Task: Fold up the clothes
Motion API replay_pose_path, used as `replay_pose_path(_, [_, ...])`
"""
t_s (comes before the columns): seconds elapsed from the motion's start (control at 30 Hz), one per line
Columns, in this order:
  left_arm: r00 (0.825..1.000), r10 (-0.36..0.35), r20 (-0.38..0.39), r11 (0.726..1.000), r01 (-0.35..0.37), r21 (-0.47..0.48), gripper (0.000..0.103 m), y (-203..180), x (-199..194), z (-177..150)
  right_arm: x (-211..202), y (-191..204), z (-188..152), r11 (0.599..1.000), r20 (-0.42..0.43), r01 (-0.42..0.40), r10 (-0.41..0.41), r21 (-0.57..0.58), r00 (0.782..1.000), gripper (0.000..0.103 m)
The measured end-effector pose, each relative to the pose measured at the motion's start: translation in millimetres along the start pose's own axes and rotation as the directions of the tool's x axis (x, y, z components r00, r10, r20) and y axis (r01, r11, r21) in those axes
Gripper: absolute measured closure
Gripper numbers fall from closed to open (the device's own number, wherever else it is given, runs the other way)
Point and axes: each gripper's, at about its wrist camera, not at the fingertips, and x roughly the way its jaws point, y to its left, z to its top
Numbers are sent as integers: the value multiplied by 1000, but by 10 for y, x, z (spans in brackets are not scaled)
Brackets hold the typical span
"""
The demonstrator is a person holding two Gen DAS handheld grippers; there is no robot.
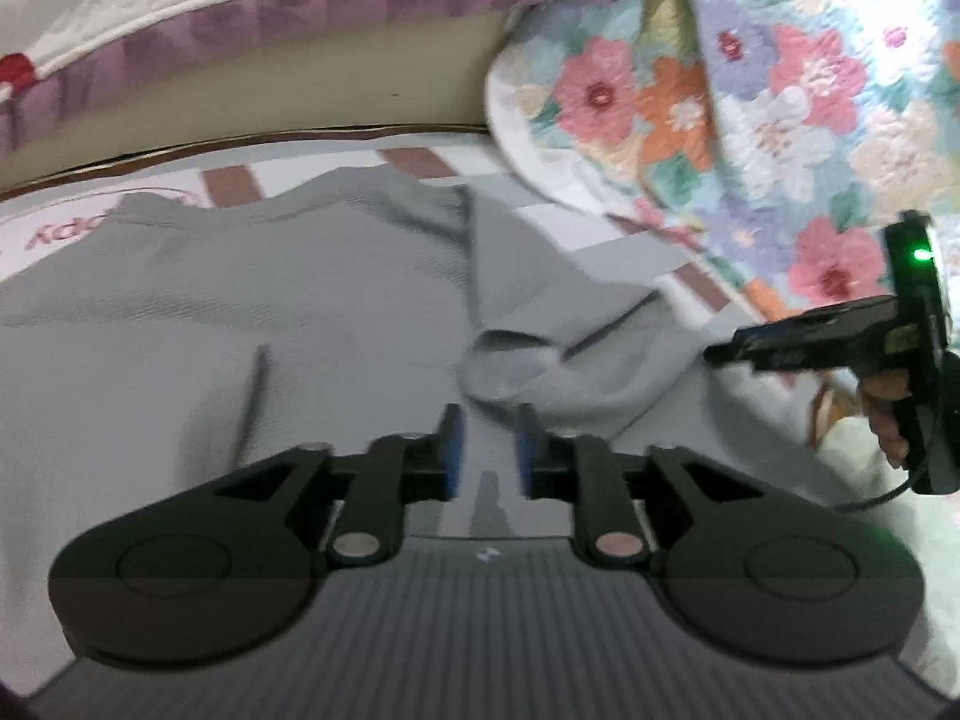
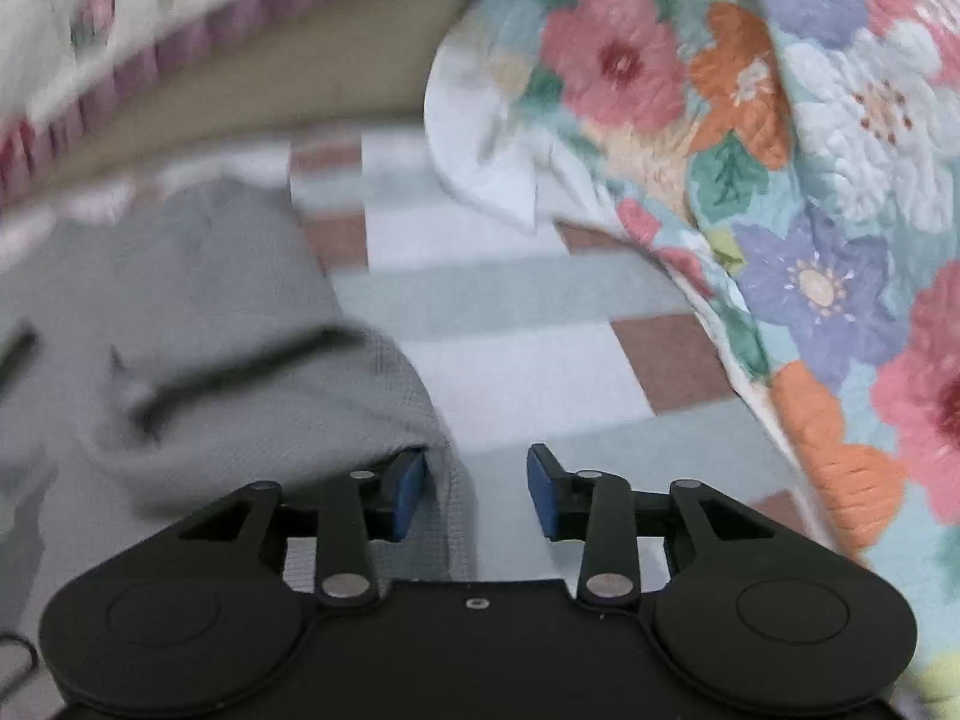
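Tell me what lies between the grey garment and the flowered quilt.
Only bare checked bedsheet, with pale and brown squares, lies between the grey garment and the flowered quilt. The right wrist view shows it best.

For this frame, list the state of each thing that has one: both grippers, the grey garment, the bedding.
Left gripper: open, nothing between its blue pads.
Right gripper: open, pads not pressing the grey cloth edge between them.
Grey knit garment: lying on the bed, partly folded, one sleeve laid across.
Floral quilt: bunched up beside the garment.
Checked bedsheet: spread flat.
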Motion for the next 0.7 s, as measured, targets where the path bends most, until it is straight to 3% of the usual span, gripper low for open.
replay_pose_path(0.07, [1000, -21, -3, 1000, 21, 0, 67, -61, 45, 13, -135, 68, 86, 999, -25, -29, 28, -16, 999, 62])
replay_pose_path(0.13, [1000, -26, -18, 1000, 25, -9, 67, -64, 111, -7, -345, 124, 171, 993, 37, -119, 118, 8, 992, 65])
replay_pose_path(0.17, [999, -28, -28, 999, 28, -23, 67, -43, 139, -23, -403, 166, 213, 979, 59, -201, 200, 16, 978, 73])
replay_pose_path(0.2, [999, -31, -38, 999, 30, -39, 67, -18, 163, -41, -397, 226, 248, 963, 55, -268, 267, 16, 962, 97])
replay_pose_path(0.27, [998, -27, -52, 998, 24, -61, 67, 21, 194, -68, -303, 378, 301, 938, 29, -347, 347, -3, 937, 99])
replay_pose_path(0.33, [998, -11, -60, 998, 7, -67, 67, 55, 204, -86, -88, 531, 315, 942, -2, -332, 332, -39, 943, 99])
replay_pose_path(0.37, [998, -1, -62, 998, -3, -66, 67, 70, 195, -92, 21, 580, 319, 946, -15, -320, 320, -39, 947, 97])
replay_pose_path(0.47, [998, 17, -59, 997, -21, -75, 67, 137, 153, -109, 232, 664, 300, 962, -25, -274, 274, 8, 961, 78])
replay_pose_path(0.5, [998, 17, -56, 996, -21, -83, 67, 168, 141, -114, 261, 698, 290, 967, -20, -255, 255, 11, 967, 58])
replay_pose_path(0.53, [998, 17, -54, 996, -22, -92, 67, 198, 130, -120, 275, 737, 273, 971, -11, -240, 240, 7, 971, 46])
replay_pose_path(0.7, [998, 18, -58, 991, -26, -131, 67, 312, 149, -117, 370, 892, 244, 981, 42, -181, 185, -70, 982, 33])
